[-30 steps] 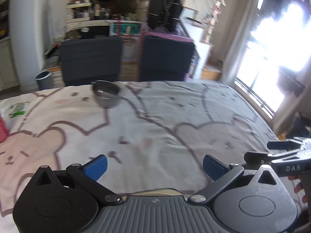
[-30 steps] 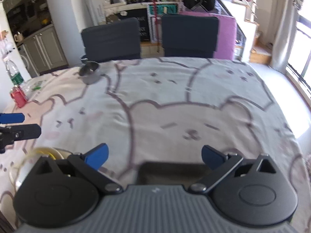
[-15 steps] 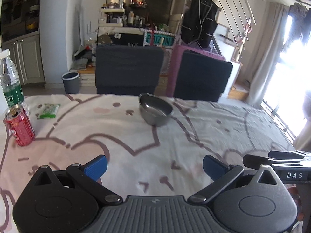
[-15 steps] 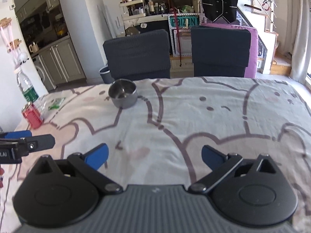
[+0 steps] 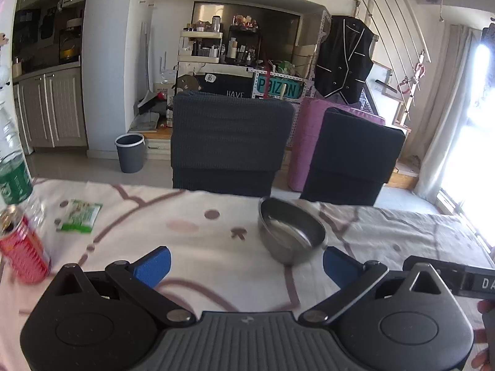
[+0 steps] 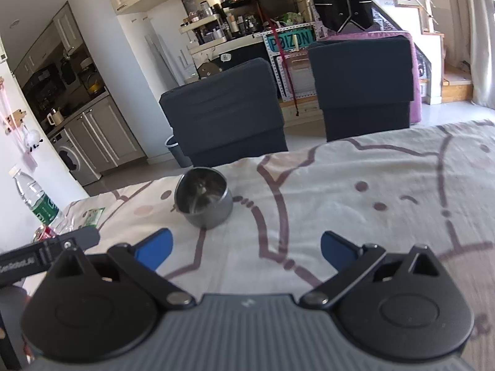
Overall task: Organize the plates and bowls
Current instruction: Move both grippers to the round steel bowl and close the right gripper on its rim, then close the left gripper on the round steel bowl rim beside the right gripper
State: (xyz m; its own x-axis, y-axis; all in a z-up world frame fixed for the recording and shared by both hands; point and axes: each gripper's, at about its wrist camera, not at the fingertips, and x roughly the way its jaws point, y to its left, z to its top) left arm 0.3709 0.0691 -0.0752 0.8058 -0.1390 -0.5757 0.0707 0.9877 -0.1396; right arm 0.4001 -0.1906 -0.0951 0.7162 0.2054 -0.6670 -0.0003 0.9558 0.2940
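Silver metal bowl [image 5: 290,232]; pale tablecloth [image 5: 201,225], mauve bear outlines; red can [image 5: 21,247]; blue fingertips [image 5: 153,264].

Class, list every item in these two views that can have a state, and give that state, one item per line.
left claw: open, empty
right claw: open, empty
steel bowl: upright on the tablecloth, empty
red can: upright, opened
water bottle: upright, capped
green packet: lying flat
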